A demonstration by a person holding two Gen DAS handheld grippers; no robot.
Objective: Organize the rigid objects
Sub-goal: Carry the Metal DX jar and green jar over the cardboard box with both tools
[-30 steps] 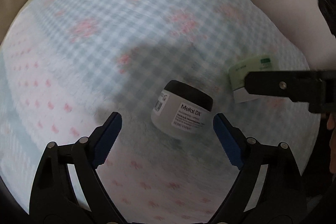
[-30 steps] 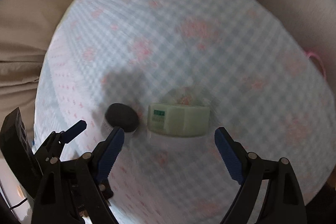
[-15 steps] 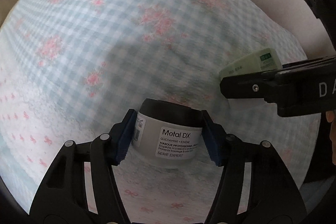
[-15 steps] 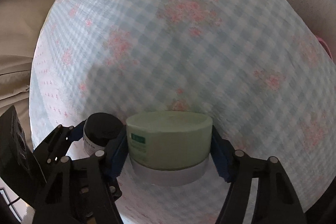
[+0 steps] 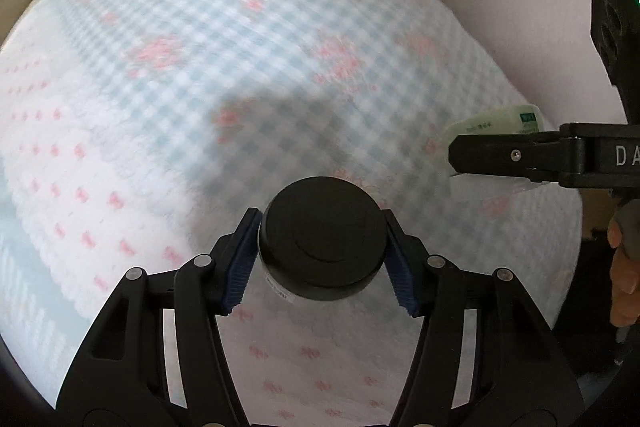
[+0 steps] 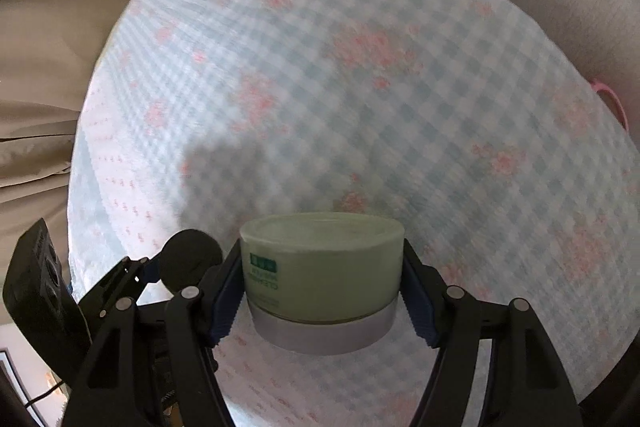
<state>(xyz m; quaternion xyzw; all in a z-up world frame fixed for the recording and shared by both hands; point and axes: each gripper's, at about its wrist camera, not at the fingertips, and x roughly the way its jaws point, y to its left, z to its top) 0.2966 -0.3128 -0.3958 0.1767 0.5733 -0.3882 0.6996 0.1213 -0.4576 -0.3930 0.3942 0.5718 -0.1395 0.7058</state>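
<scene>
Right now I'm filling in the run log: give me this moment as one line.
left tool: shut on black-lid jar | right tool: shut on green jar | surface: checked cloth

Left wrist view: looks steeply down along own fingers onto checked cloth (image 5: 248, 75), close; black-lidded jar (image 5: 322, 245) fills lower centre; right gripper (image 5: 496, 157) enters from right edge with green jar (image 5: 494, 119); right wrist view: same steep downward look, close; green jar central, left gripper (image 6: 188, 267) with black-lidded jar at lower left; both views share cloth, both jars.
</scene>
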